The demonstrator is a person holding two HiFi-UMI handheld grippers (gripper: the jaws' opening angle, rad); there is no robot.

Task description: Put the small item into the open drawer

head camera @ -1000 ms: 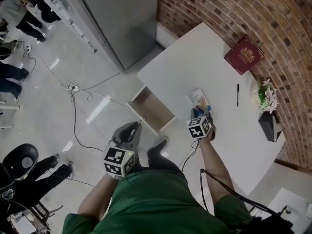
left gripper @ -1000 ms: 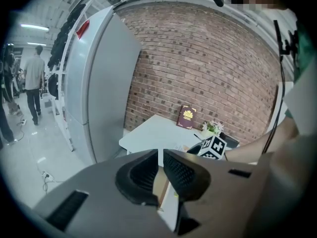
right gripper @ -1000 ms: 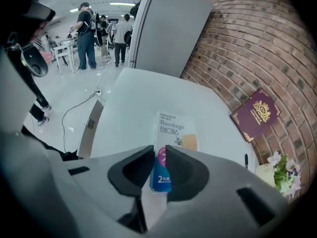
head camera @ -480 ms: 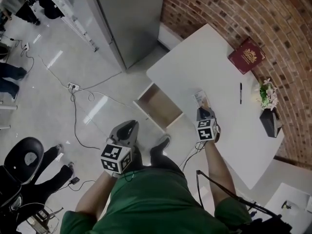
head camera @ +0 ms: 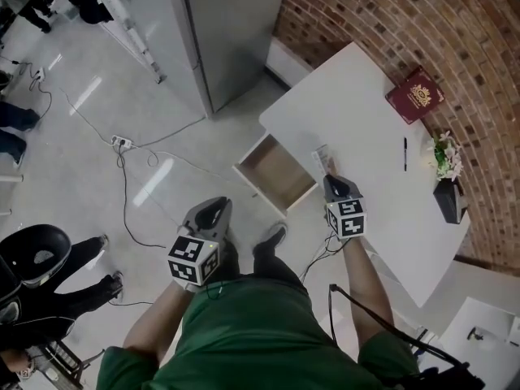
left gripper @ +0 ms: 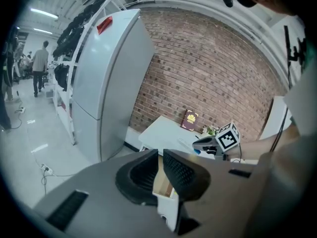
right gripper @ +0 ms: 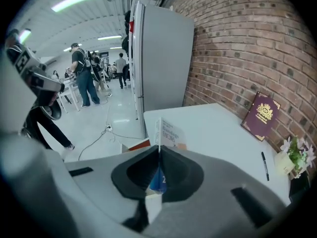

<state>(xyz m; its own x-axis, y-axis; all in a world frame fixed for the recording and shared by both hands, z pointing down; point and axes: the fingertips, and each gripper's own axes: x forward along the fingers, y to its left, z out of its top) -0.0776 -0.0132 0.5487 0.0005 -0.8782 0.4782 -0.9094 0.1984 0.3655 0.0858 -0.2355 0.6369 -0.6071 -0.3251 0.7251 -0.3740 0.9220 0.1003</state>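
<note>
White and flat, the small item [head camera: 322,159] is a thin packet with a blue patch low on one face. It is pinched on edge in the right tongs [head camera: 329,173], which have just been closing on it; in the right gripper view the pads meet on the packet [right gripper: 167,132] with no gap either side. So the pick-up looks done.

The carry and the drop are left. The open drawer [head camera: 276,173] shows a bare wooden bottom and nothing inside. In the head view the packet sits just to the right of the drawer, over the edge of the desk [head camera: 357,112]. It is not yet above the drawer's opening. My reading is that a short move leftward over the drawer and a release would finish it.

The left tongs [head camera: 213,210] hang below and to the left of the drawer, well apart from it, over the floor. Their pads stand a narrow slit apart with nothing between them; the drawer's wood shows through the slit in the left gripper view [left gripper: 161,155].

Dark lines of print run down the packet's face. The top word may begin "Band", but it is too small to be sure. Far to the right of the drawer, a maroon book [head camera: 415,94] carries a gold crest with lettering under it, not legible. A black pen [head camera: 405,153] near it shows no marking.
</note>
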